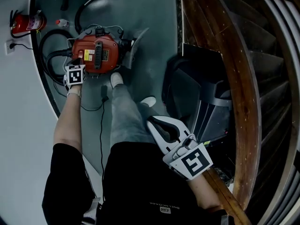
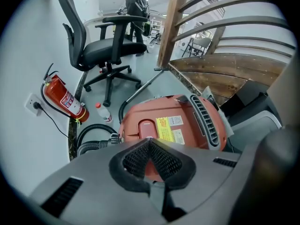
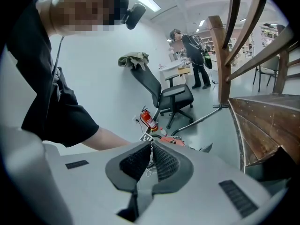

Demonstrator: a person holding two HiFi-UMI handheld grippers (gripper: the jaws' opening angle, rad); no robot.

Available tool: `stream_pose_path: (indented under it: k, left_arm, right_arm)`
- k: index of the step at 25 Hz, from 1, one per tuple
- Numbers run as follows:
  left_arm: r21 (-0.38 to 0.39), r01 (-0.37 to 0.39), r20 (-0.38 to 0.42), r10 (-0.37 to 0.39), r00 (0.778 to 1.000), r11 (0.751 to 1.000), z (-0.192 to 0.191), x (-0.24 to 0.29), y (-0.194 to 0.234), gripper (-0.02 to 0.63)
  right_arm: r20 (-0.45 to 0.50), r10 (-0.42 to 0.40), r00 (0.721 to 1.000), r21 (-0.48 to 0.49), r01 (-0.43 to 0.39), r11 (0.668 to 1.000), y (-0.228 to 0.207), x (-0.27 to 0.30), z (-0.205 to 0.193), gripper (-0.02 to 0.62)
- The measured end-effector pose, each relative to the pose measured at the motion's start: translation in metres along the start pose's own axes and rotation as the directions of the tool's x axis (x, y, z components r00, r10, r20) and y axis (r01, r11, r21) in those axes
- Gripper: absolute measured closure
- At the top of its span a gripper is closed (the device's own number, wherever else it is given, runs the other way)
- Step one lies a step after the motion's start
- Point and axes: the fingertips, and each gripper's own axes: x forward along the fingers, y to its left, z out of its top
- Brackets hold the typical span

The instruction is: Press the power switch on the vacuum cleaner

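The red vacuum cleaner [image 1: 105,50] lies on the grey floor by the wall, with a black vent strip and a yellow label on top. In the left gripper view its body [image 2: 187,123] fills the middle, and a raised red rectangular button [image 2: 144,127] sits just beyond the jaw tips. My left gripper [image 1: 76,61] is shut, empty, and low over the vacuum's left side [image 2: 150,140]. My right gripper [image 1: 151,121] is shut and empty, held back near my hip, far from the vacuum [image 3: 151,144].
A black hose [image 1: 48,55] loops left of the vacuum. A fire extinguisher [image 1: 26,22], a small bottle [image 1: 62,22] and a wall socket [image 1: 9,45] are by the wall. A wooden stair rail [image 1: 236,88] and a black machine [image 1: 201,95] stand at right. An office chair [image 2: 105,48] stands beyond.
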Motion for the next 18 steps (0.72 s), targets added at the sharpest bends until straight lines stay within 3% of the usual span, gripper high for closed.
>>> stream_pose_path:
  k: [3, 6, 10, 14, 18]
  left_arm:
    - [-0.004, 0.013, 0.012, -0.013, 1.000, 1.000, -0.001, 0.002, -0.001, 0.591]
    - [-0.059, 0.025, -0.019, -0.026, 0.999, 0.998, -0.004, 0.005, -0.001, 0.592]
    - [-0.103, 0.020, -0.025, -0.023, 0.999, 0.994, -0.005, 0.008, 0.001, 0.591]
    - [-0.127, 0.016, -0.007, -0.017, 1.000, 0.992, -0.006, 0.008, 0.002, 0.591]
    - [-0.180, 0.009, -0.014, -0.012, 1.000, 0.984, -0.006, -0.001, -0.001, 0.592]
  right_arm:
    - [0.004, 0.001, 1.000, 0.006, -0.001, 1.000, -0.001, 0.003, 0.001, 0.560]
    - [-0.007, 0.003, 1.000, 0.013, -0.003, 1.000, 0.000, 0.005, -0.002, 0.560]
    - [0.052, -0.002, 0.999, 0.034, 0.000, 0.999, 0.001, 0.011, 0.011, 0.560]
    - [-0.024, 0.003, 1.000, 0.017, -0.003, 1.000, -0.001, 0.004, -0.004, 0.561]
    - [0.006, 0.012, 1.000, 0.028, -0.012, 1.000, 0.001, 0.001, -0.004, 0.560]
